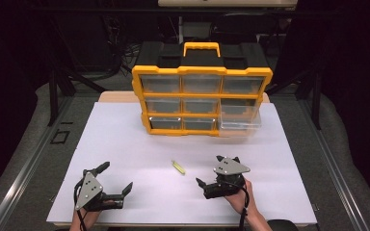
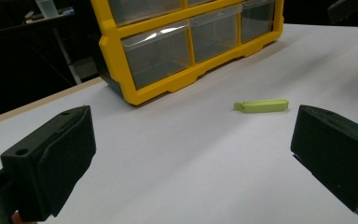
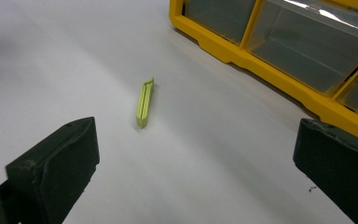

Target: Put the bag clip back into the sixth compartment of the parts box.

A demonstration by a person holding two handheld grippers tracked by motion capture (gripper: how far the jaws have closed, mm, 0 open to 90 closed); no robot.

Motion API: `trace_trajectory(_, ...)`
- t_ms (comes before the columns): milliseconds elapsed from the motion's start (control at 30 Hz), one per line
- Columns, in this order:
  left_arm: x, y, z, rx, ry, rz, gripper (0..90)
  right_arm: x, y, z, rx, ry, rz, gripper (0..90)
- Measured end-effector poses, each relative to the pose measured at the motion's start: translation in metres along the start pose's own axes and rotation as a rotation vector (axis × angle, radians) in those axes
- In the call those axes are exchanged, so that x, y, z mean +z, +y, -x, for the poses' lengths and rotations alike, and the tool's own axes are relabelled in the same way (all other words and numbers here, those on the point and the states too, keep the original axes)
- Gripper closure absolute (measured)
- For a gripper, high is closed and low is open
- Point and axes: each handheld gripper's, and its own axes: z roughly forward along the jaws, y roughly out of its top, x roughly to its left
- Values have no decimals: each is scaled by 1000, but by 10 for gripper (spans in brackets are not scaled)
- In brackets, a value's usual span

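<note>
On the white surface: green clip, lying untouched between left tongs and right tongs, both spread empty; one organizer drawer pulled out, stowing pending.

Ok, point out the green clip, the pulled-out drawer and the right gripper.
green clip (image 3: 144, 103): right gripper view, middle of its length.
pulled-out drawer (image 1: 240, 119): high view, clear front wall.
right gripper (image 1: 210, 171): high view, midway between its open fingers.
</note>
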Motion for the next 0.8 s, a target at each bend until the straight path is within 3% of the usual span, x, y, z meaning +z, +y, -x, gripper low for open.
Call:
trace_trajectory(333,1,0,0,1,-3,0,0,16,7,-6,17,17,-50,0)
trace_trajectory(800,0,0,1,4,-4,-1,0,32,25,-17,6,52,-65,0)
